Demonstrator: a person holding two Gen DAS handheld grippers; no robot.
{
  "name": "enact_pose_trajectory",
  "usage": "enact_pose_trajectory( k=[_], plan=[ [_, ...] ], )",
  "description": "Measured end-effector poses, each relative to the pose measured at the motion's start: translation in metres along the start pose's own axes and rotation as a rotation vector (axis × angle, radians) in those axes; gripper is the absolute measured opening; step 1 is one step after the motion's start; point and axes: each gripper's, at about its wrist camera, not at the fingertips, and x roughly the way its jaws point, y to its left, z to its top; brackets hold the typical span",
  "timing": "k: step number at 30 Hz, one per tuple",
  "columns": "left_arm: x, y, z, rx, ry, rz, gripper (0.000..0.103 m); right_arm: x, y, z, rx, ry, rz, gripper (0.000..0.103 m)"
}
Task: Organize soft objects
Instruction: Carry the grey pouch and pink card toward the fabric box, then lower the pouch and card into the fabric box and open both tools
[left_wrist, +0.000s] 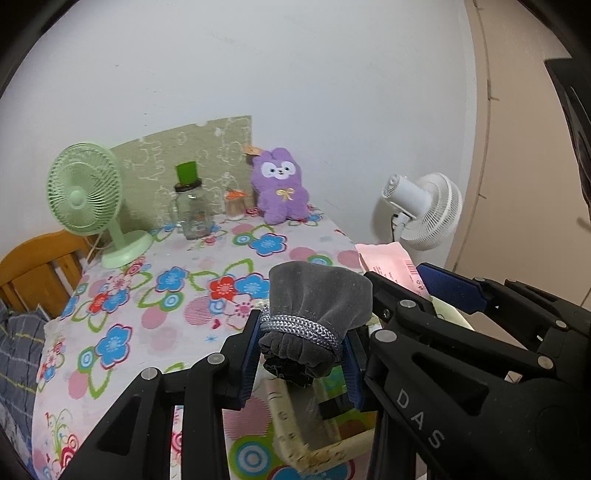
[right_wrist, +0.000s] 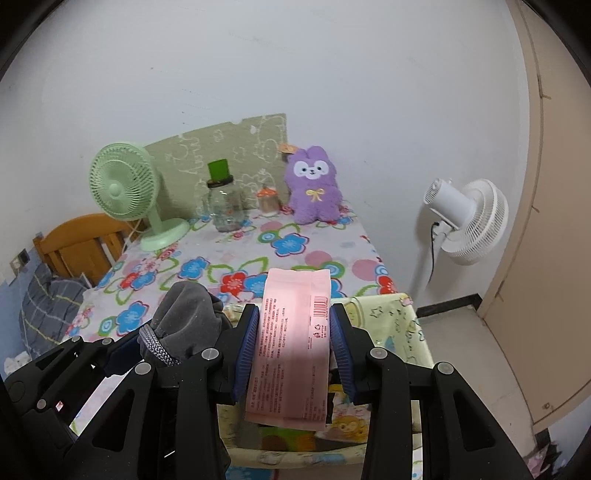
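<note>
light: soft, even indoor | shadows: faint | my lenses: strong fisheye bending (dark vignette corners) | focus: mostly sharp

A grey pouch of matt, velvety cloth is tied with a woven silvery cord. A pink packet looks like smooth, slightly glossy plastic film with printed text. The tablecloth is smooth flowered fabric, the purple plush toy is fluffy, and the jar is clear, shiny glass.

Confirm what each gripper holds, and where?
Left gripper: grey pouch, pinched at its cord-tied neck. Right gripper: pink packet, clamped across its middle by the side edges.
</note>
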Motion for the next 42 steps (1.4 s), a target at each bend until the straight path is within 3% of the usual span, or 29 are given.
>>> enact_pose_trajectory(
  k=[16,18,19,23,35,39,42],
  plan=[
    [0.047,-0.028,-0.007,0.065,0.09,-0.07,0.044,0.037,-0.044,-0.016,0.073,0.09,-0.046,0.042],
    [0.05,-0.03,-0.009,0.089,0.103,-0.073,0.056,0.04,-0.047,-0.018,0.087,0.103,-0.045,0.042],
    [0.051,-0.032,-0.01,0.105,0.111,-0.077,0.067,0.041,-0.048,-0.02,0.094,0.106,-0.044,0.042],
    [0.051,-0.035,-0.012,0.138,0.1,-0.056,0.078,0.048,-0.051,-0.024,0.113,0.123,-0.028,0.042],
    [0.06,-0.027,-0.01,0.126,0.142,-0.037,0.087,0.058,-0.046,-0.023,0.109,0.135,-0.028,0.044],
    [0.057,-0.023,-0.009,0.113,0.134,-0.045,0.091,0.052,-0.045,-0.023,0.128,0.109,-0.045,0.078],
    [0.052,-0.019,-0.009,0.102,0.128,-0.045,0.094,0.045,-0.044,-0.021,0.133,0.085,-0.049,0.082]
  ],
)
